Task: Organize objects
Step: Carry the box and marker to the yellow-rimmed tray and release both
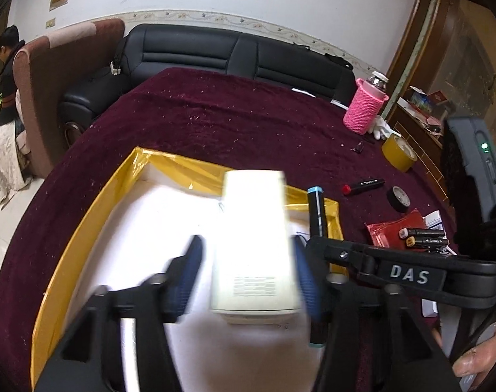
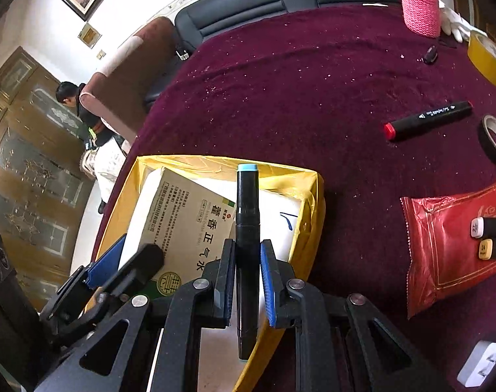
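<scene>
Box [image 1: 255, 245], pale and blurred, sat between the blue pads of the left claw [image 1: 248, 277] over the yellow tray [image 1: 84, 228]; the right pad touched it, but a gap showed at the left pad, so I cannot tell whether the claw was clenched. Right of the tray on the maroon table [image 1: 215, 121] lay a red-capped marker [image 1: 364, 186], a black tape roll [image 1: 400, 198] and a red packet [image 1: 395, 228].

From the right wrist, the right claw [image 2: 248, 281] was grasping a black marker [image 2: 247, 245] with a light-blue cap, upright over the tray's [image 2: 310, 192] right edge. The box [image 2: 182, 222], printed with Chinese text, lay tilted inside the tray, the left claw [image 2: 117, 271] at it.
</scene>
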`<state>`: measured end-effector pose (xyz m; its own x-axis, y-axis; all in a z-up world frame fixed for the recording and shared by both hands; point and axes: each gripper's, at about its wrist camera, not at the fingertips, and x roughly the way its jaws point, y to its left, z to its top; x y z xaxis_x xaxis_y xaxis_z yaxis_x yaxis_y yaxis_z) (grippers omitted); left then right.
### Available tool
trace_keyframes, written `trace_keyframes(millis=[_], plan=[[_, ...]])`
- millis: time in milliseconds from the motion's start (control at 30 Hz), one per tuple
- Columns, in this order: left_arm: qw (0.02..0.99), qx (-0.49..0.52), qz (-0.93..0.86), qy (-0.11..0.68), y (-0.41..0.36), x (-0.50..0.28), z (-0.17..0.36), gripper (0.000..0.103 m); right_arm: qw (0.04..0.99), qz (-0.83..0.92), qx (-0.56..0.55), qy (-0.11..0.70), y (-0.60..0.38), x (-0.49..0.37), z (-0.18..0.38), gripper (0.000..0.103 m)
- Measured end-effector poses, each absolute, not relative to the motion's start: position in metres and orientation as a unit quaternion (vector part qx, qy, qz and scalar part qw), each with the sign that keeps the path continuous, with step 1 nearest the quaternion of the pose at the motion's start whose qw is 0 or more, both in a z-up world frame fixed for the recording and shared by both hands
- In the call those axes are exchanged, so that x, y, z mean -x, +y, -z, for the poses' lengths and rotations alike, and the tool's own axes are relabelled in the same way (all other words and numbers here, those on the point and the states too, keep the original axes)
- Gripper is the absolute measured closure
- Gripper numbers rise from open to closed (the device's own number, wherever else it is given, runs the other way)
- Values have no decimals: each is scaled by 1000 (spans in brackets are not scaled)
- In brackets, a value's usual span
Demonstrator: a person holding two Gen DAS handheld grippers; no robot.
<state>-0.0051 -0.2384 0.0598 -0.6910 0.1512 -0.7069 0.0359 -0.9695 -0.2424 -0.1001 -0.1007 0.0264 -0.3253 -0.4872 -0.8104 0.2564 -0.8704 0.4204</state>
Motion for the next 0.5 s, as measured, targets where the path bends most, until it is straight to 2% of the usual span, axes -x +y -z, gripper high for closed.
trace_keyframes(millis=[67,367,500], plan=[[19,394,-909,-137,-246,3,-55,23,231,807,-532,-108,-100,101,-25,86],[-17,409,-867,-283,-290,-20,-21,21,232,811,-528,-94,-102,103,-24,85],[-27,403,-873,-274,-285,-26,-25,20,234,812,-527,-90,-102,100,-24,85]])
